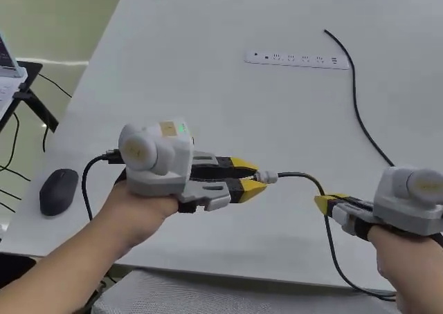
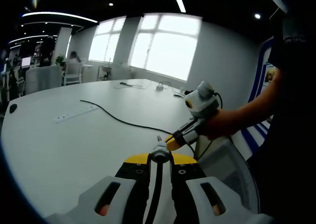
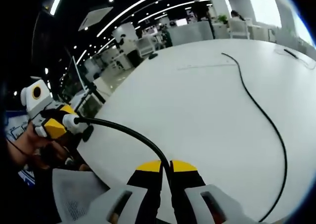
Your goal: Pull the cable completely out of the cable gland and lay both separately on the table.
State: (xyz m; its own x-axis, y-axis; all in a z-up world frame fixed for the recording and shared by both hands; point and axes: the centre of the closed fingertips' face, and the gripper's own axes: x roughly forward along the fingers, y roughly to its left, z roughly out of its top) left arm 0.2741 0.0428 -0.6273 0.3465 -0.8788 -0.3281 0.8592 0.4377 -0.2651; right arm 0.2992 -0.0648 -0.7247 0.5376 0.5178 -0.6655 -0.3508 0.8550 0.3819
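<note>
Jaws of the left gripper (image 1: 252, 178) were pressed shut on the cable gland (image 1: 267, 178), whose pale nose stuck out just past the yellow tips. Across from it, the jaws of the right gripper (image 1: 324, 203) were drawn almost together, with the black cable (image 1: 304, 176) pinched between them a short way along from the gland.

This split grip looked deliberate: one hand anchored the fitting while the other took the cable, so a pull apart would load the cable alone and the gland would not travel with it. The two grippers faced each other nearly in line, which would keep the pull roughly along the gland's bore.

Between the two sets of jaws the cable rose in a shallow arch and entered the gland, so it was not yet out. Past the right gripper it dropped below the near edge of the surface (image 1: 208, 79). Both pieces hung in the air over that edge and neither lay on the surface. Farther back sat a power strip (image 1: 296, 59), and a mouse (image 1: 58, 189) lay off to the left.
</note>
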